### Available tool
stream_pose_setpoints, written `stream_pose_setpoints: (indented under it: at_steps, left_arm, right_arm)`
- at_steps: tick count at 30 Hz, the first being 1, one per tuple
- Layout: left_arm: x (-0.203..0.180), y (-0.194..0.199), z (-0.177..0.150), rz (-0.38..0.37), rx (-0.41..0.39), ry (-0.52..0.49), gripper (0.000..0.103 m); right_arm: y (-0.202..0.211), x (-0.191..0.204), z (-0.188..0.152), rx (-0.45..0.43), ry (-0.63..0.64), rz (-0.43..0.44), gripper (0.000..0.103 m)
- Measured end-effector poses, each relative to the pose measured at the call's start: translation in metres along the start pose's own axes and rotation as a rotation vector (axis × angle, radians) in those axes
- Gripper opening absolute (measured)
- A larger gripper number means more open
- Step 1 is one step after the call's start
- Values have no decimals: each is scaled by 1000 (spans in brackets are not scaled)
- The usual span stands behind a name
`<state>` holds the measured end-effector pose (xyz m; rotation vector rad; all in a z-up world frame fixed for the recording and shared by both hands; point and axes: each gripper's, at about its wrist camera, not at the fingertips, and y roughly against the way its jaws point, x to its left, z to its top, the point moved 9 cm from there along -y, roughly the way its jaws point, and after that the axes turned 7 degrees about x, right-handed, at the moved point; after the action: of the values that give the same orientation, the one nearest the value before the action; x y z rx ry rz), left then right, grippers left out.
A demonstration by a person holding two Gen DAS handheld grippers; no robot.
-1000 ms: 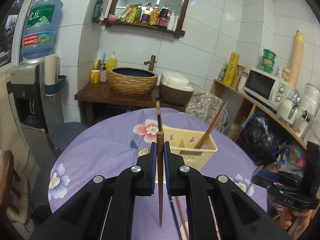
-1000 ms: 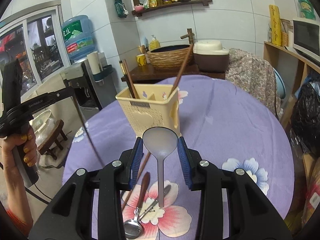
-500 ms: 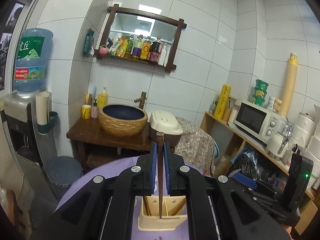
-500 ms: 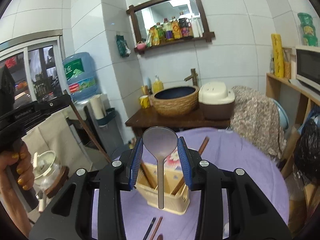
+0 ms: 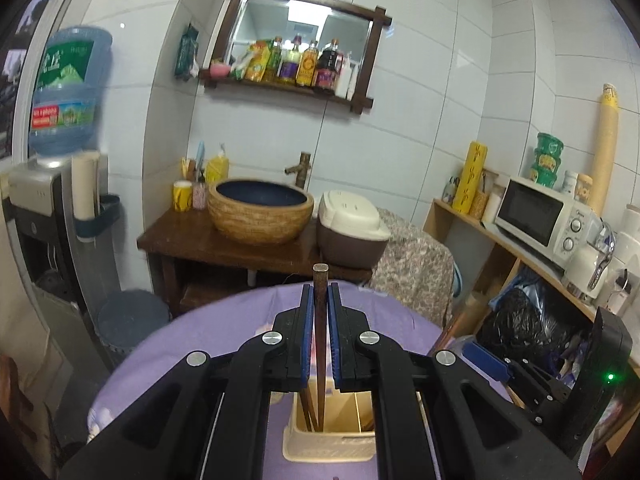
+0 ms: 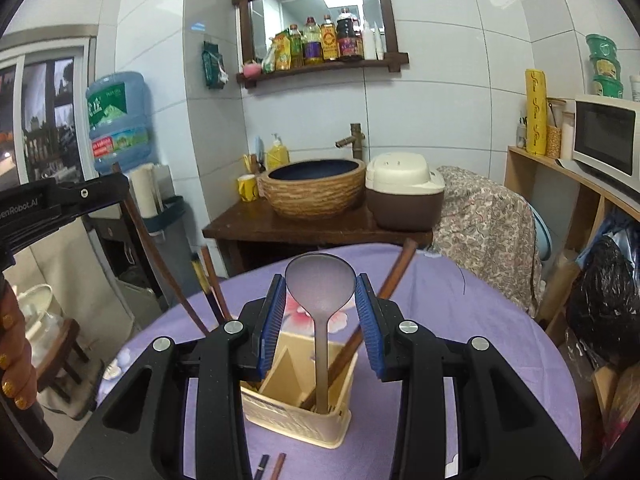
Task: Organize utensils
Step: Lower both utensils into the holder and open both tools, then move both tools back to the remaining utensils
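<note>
Several chopsticks already stand in the cream utensil basket [image 6: 296, 408] on the counter [image 6: 460, 320], while the left gripper [image 5: 320, 300] clamps a brown chopstick [image 5: 320, 320] and the right gripper [image 6: 320, 304] pinches a grey ladle [image 6: 320, 288], both poised above it, with loose chopstick ends [image 6: 272, 466] left on the cloth
</note>
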<state>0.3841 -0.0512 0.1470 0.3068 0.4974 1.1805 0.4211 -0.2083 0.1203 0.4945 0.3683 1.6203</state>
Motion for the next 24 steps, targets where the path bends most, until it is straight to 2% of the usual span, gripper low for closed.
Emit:
stream_pose_setpoints:
  at_steps: [5,10,13,19,20,21,23,24]
  left_arm:
    - [5,-25,-30,-2,67,17,8]
    - [7,-38,-49,17,92,8,8]
    - [8,-36,-50,35,71,-12,8]
    - [9,-39,-48,36,85,-1,9]
    - [9,-39,-48,36,87,1,16]
    - [9,-39,-48,35,84,5,32]
    - [11,-35,-49,30,71,12,48]
    - [10,-34,-50,29,66,13,50]
  right_arm:
    - [-16,-3,-28,40,-4,-1,37]
    - [-29,-6,-48,70,-3,-15,37]
    - [-34,-7,-56,81,-3,-20,37]
    - [-40,-11,-63,93,-23,-27,36]
    - [-41,-12,-64,92,-27,-27,37]
    - [-41,-13,-65,92,-30,-29,37]
    - [-40,-16,-67,93,-40,-27,39]
    - [-38,-17,-69,92,-48,-23,46]
